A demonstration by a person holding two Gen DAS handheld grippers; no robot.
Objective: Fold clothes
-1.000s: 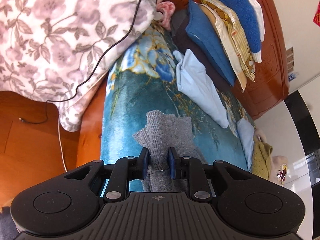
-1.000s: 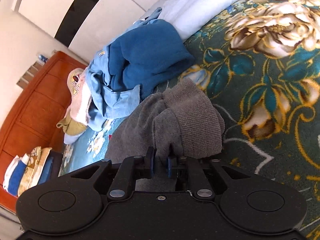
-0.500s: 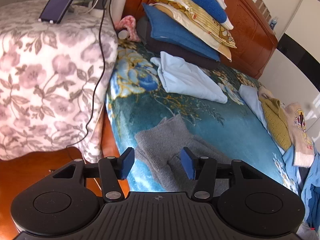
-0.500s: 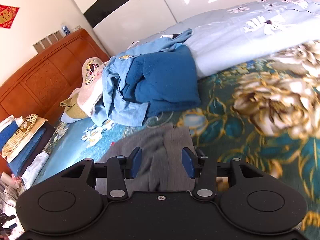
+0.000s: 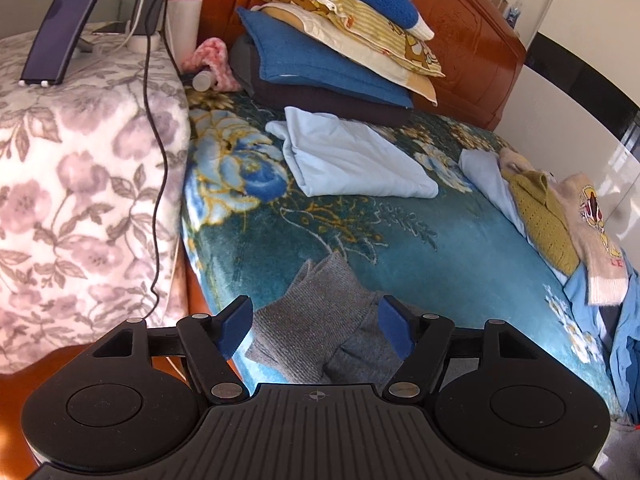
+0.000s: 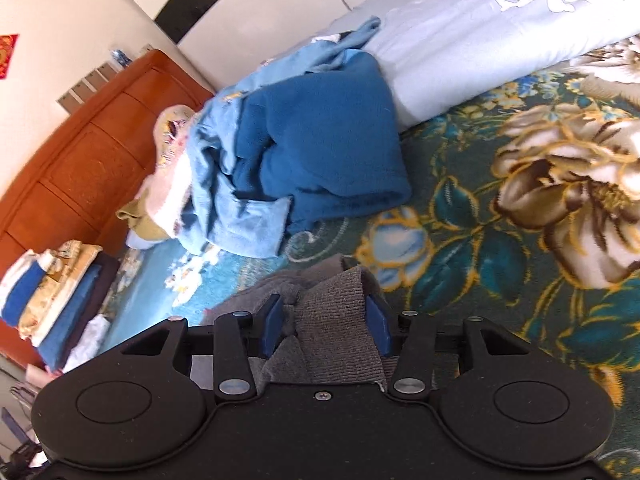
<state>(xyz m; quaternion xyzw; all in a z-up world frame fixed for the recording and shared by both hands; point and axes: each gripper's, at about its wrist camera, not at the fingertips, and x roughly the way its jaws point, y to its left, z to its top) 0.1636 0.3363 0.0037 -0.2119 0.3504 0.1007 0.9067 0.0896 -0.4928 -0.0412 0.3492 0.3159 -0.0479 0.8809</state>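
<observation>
A grey knit garment (image 5: 320, 320) lies folded on the teal floral blanket (image 5: 440, 248) near the bed's edge. My left gripper (image 5: 316, 330) is open, its blue pads either side of the garment's ribbed end, not gripping it. In the right wrist view the same grey garment (image 6: 332, 320) lies between the pads of my right gripper (image 6: 324, 326), which is open too. Most of the garment is hidden under both gripper bodies.
A folded light blue cloth (image 5: 352, 160) lies further up the bed. Stacked pillows and blankets (image 5: 332, 40) lean on the wooden headboard (image 5: 472, 52). A heap of unfolded clothes (image 6: 288, 168) lies beyond the grey garment. A floral-covered stand (image 5: 80, 160) with a phone and cable is on the left.
Both grippers were shut on the grey garment one second ago. They have opened and let it go, and it now lies on the blanket. Both cameras have tilted up.
</observation>
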